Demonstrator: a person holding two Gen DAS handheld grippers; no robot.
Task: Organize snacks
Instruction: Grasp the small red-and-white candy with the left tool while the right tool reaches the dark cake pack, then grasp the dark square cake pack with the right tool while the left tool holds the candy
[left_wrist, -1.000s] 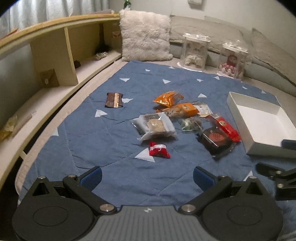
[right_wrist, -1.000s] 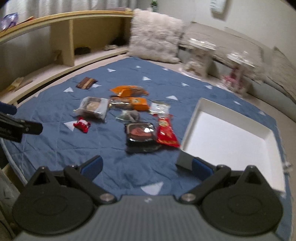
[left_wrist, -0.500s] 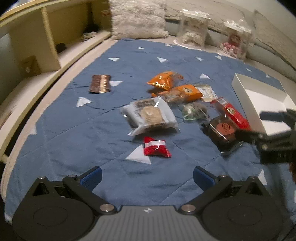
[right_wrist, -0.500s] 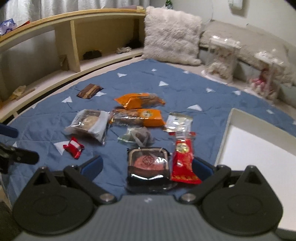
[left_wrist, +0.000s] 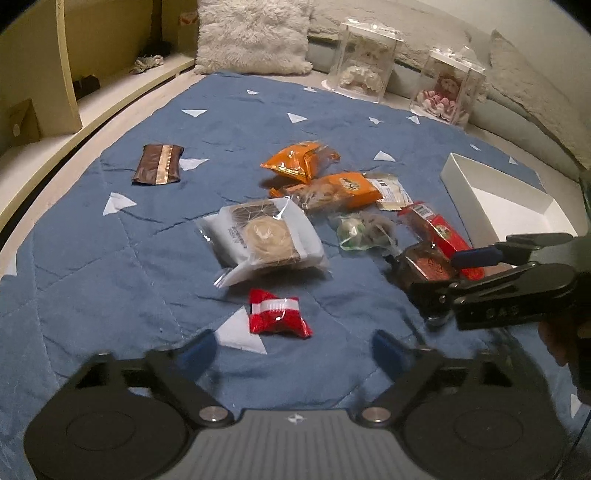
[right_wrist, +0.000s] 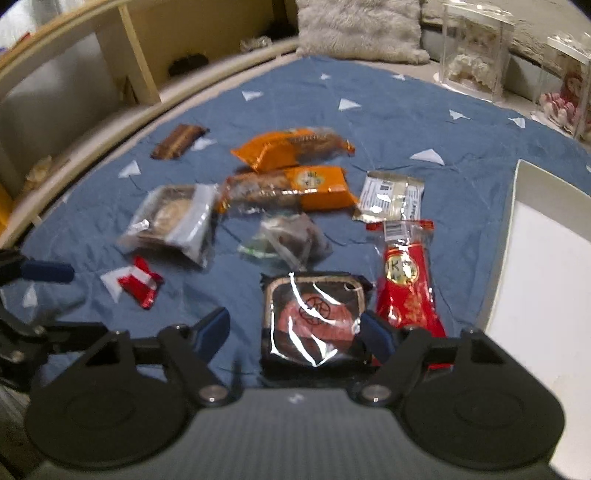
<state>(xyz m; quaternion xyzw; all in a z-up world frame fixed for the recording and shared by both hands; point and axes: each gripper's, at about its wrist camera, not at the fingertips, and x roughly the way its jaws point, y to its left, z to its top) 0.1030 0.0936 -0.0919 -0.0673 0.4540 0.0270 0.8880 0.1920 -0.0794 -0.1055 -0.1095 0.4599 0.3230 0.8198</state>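
Several snacks lie on a blue quilt (left_wrist: 110, 266). A small red candy (left_wrist: 277, 314) sits just ahead of my left gripper (left_wrist: 291, 350), in line with the gap; its jaws are closing with nothing between them. My right gripper (right_wrist: 295, 330) hangs low over a dark cake packet (right_wrist: 314, 317), which lies between its closing jaws. The right fingertip (right_wrist: 376, 332) is at the packet's edge and the left one is apart from it. A long red packet (right_wrist: 406, 288) lies beside it, next to the white box (right_wrist: 517, 221).
Further snacks spread across the quilt: a white-wrapped pastry (left_wrist: 266, 236), two orange packets (left_wrist: 299, 162), a brown bar (left_wrist: 159, 169). A wooden shelf (left_wrist: 66, 74) runs along the left. A fluffy pillow (left_wrist: 255, 37) and two clear display boxes (left_wrist: 365, 62) stand at the back.
Both grippers have come down and forward toward the snacks, and their jaws have narrowed. The right one now straddles the dark cake packet; the left one is nearer the red candy.
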